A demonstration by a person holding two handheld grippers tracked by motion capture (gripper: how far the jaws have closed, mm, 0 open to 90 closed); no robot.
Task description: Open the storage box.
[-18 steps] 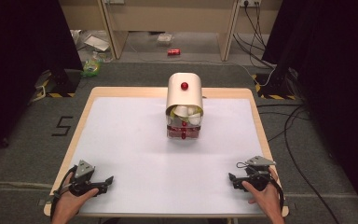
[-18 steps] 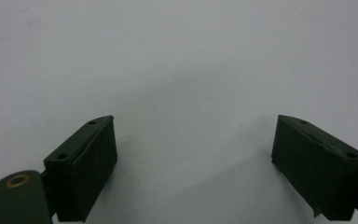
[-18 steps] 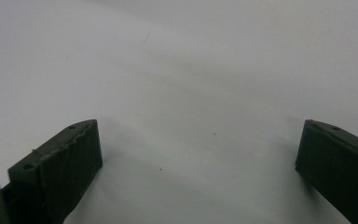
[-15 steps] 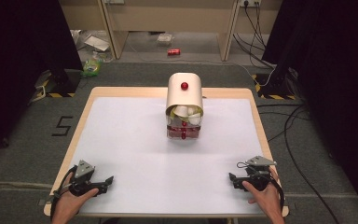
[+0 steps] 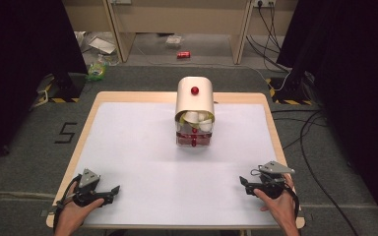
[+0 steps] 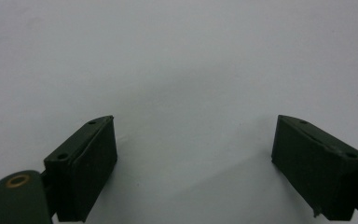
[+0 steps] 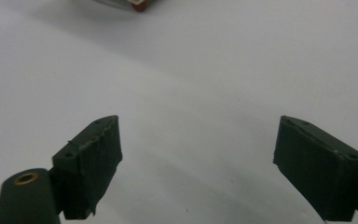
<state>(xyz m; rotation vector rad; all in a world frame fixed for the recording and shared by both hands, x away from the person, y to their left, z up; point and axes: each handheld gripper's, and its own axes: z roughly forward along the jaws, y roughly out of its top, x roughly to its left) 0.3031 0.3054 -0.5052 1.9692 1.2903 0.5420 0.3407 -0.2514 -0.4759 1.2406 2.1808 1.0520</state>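
1. Box point(image 5: 194, 110), the cream one with a rounded roll-top lid and a red knob, stands at the far middle of the surface point(image 5: 142, 147), well ahead of both sets of fingers and between them. Its open front faces the person, so its long axis runs from near to far. White cups sit under the raised lid, and a clear lower part with red pieces shows beneath them.

2. Surface is white, on a wooden top, and bare between the box and both hands.

3. Right gripper point(image 5: 248, 185) rests at the near right corner in the person's hand, fingers pointing left across the surface. In the right gripper view its fingers point(image 7: 95, 163) stand spread wide with nothing between them, and a red corner of the box point(image 7: 140, 4) peeks in at the top, up and left of them.

4. Left gripper point(image 5: 109, 191) rests at the near left corner, fingers pointing right. In the left gripper view its fingers point(image 6: 91, 163) are spread wide over plain white, holding nothing.

5. Judged from the high view, the box lies ahead and inward of each hand, about as far from one as from the other; the right looks slightly nearer. Either must travel forward and toward the middle to reach the open front.
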